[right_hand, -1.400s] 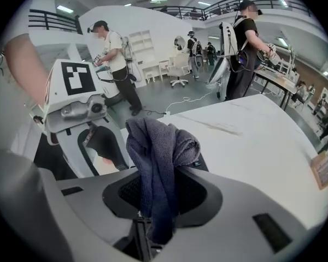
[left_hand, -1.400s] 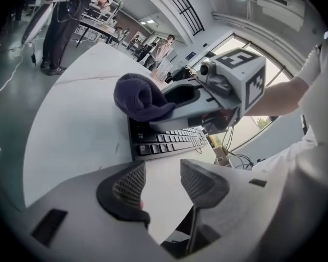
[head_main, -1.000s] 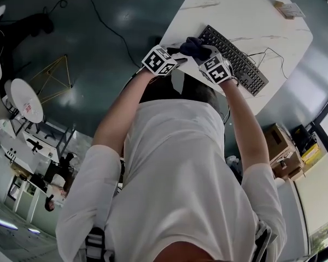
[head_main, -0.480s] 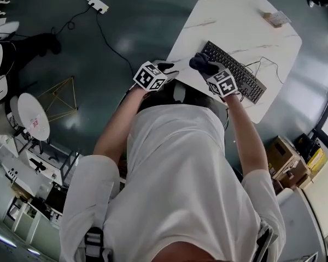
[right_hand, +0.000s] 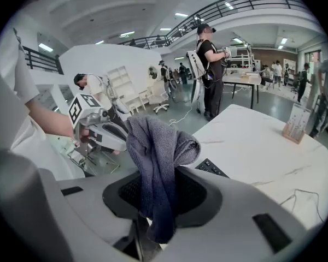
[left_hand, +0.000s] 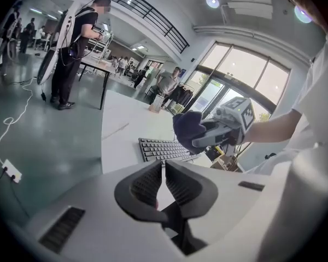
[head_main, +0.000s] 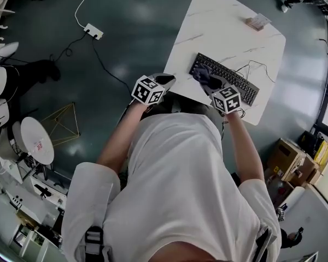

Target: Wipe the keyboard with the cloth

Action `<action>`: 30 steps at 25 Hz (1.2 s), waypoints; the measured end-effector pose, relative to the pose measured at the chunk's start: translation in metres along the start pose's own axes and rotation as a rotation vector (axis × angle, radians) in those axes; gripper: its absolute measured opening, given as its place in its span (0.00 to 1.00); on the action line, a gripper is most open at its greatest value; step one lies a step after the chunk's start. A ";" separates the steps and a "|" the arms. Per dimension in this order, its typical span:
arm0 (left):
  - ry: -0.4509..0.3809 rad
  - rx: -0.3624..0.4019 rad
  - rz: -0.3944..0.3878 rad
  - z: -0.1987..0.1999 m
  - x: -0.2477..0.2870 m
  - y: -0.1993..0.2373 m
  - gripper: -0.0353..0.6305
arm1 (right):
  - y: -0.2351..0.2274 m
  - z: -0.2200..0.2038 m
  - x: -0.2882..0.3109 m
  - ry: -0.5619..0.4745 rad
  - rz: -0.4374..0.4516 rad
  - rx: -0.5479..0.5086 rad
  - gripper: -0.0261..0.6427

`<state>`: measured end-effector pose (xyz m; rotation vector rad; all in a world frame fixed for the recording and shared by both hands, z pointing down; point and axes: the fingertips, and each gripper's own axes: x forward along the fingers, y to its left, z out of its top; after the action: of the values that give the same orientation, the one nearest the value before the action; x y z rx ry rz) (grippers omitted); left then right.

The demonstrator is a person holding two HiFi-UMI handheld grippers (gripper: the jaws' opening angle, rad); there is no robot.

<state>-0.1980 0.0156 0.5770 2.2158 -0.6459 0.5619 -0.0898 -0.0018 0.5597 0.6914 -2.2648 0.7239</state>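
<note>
A black keyboard point(head_main: 224, 78) lies on the white marble table point(head_main: 229, 21). Above its left end hangs a dark blue-grey cloth point(head_main: 205, 75), bunched up, with my right gripper point(head_main: 212, 85) shut on it. In the right gripper view the cloth point(right_hand: 156, 146) fills the jaws of the right gripper point(right_hand: 159, 174) and hides most of the keyboard point(right_hand: 210, 168). My left gripper point(head_main: 165, 81) hovers off the table's left edge, apart from the cloth. The left gripper point(left_hand: 164, 165) has just been closing its jaws, now shut with nothing between them.
A small wooden holder point(head_main: 258, 22) stands at the table's far edge. The keyboard's cable point(head_main: 257, 64) loops on the table. A power strip point(head_main: 92, 31) lies on the floor to the left, and cardboard boxes point(head_main: 290, 160) sit at the right. People point(right_hand: 210, 64) stand nearby.
Both grippers have risen from the table. The left gripper has drawn away from the cloth to the left. The cloth stays in the right gripper.
</note>
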 end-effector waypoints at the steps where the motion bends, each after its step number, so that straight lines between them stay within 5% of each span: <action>1: -0.012 0.005 -0.009 0.005 0.000 -0.005 0.08 | 0.000 0.002 -0.006 -0.019 -0.009 0.008 0.24; 13: -0.120 0.109 0.011 0.045 0.000 -0.067 0.06 | -0.001 -0.011 -0.085 -0.236 -0.107 0.113 0.24; 30: -0.270 0.199 0.080 0.043 -0.020 -0.188 0.06 | 0.042 -0.059 -0.221 -0.485 -0.203 0.117 0.24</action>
<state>-0.0920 0.1004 0.4383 2.4877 -0.8527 0.3825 0.0514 0.1270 0.4275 1.2447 -2.5394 0.6445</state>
